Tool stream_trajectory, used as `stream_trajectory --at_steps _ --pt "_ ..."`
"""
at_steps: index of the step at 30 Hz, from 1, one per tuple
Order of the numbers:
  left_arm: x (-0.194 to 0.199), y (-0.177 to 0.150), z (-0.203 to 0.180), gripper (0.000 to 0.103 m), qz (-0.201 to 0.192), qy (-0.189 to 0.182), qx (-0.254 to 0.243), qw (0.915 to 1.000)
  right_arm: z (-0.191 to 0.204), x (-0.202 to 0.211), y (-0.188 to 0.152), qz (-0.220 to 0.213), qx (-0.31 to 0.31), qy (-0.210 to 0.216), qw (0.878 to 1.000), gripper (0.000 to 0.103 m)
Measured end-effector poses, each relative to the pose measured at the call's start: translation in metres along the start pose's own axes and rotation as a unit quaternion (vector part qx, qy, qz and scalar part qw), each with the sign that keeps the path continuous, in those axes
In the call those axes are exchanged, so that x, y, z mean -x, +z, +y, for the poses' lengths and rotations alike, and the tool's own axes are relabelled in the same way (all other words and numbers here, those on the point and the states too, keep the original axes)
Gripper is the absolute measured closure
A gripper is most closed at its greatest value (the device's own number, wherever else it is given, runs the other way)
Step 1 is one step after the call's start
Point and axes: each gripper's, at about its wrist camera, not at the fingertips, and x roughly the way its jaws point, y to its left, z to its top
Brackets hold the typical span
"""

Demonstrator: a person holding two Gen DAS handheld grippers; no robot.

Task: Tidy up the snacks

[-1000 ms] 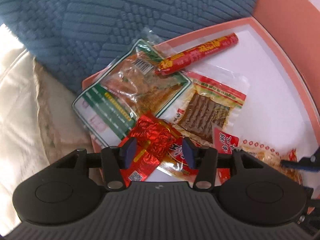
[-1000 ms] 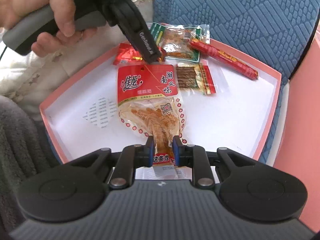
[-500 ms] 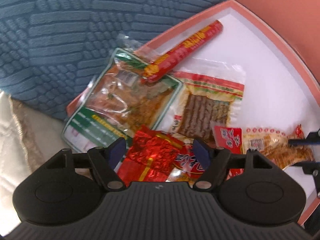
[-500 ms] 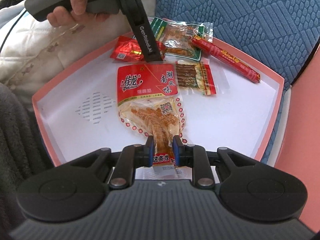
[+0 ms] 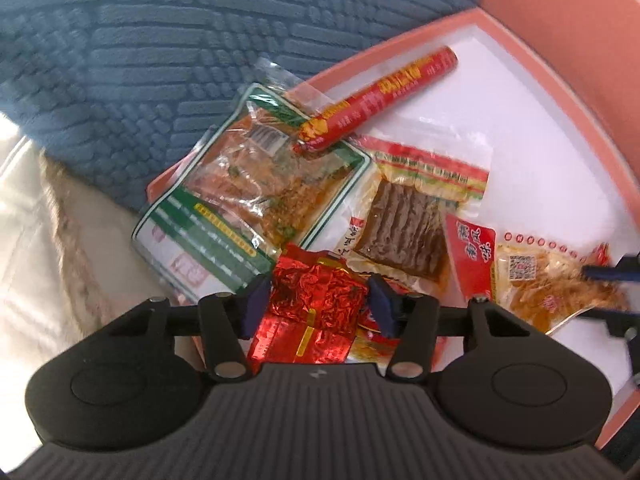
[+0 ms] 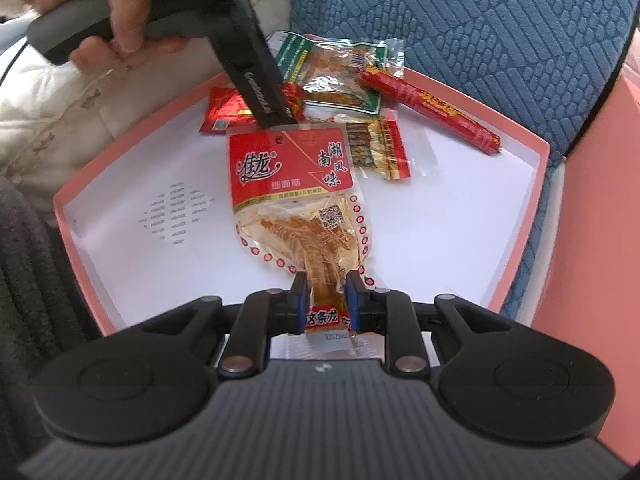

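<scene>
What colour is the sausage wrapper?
Red with yellow print; the sausage shows best in the left wrist view.

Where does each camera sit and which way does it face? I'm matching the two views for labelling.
Left wrist: on the left gripper, looking down at the far corner of the tray; its open fingers straddle a red foil packet.
Right wrist: on the right gripper, facing across the tray; it pinches the noodle snack bag; the left hand shows.
Shared: sausage stick, green packet.

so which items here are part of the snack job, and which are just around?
Job:
- red foil packet, between left gripper fingers
- red-label noodle-strip pouch, in right gripper
- red sausage stick
- pink-rimmed white tray

Around:
- blue textured cushion
- cream quilted fabric
</scene>
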Motion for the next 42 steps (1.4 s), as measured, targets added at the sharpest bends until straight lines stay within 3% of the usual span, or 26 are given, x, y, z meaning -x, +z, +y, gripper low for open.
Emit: stream_trajectory --at_steps 8,18,25,30,42 --pt "0.044 -0.017 -0.011 0.044 -0.032 -0.019 0.135 0.9902 -0.007 0.009 0.002 -0.016 -0.032 -0.022 0.999 0.080" --pt "0.084 -0.051 -0.031 0.044 -0.067 -0.029 0.262 0.9624 -0.010 0.035 0.005 -0.047 -0.066 -0.048 0.996 0.080" --pt "0.111 -0.070 -0.044 0.044 -0.080 -0.032 0.282 0.9554 -0.010 0.056 0.011 -0.061 -0.079 -0.053 0.994 0.080" --pt "0.135 -0.080 -0.041 0.044 -0.098 -0.043 0.310 0.9448 -0.003 0.074 0.012 -0.074 -0.074 -0.062 0.993 0.080" --pt "0.193 -0.049 -0.044 0.044 -0.143 -0.087 0.325 0.9307 -0.024 0.134 0.043 -0.114 -0.086 -0.089 0.986 0.080"
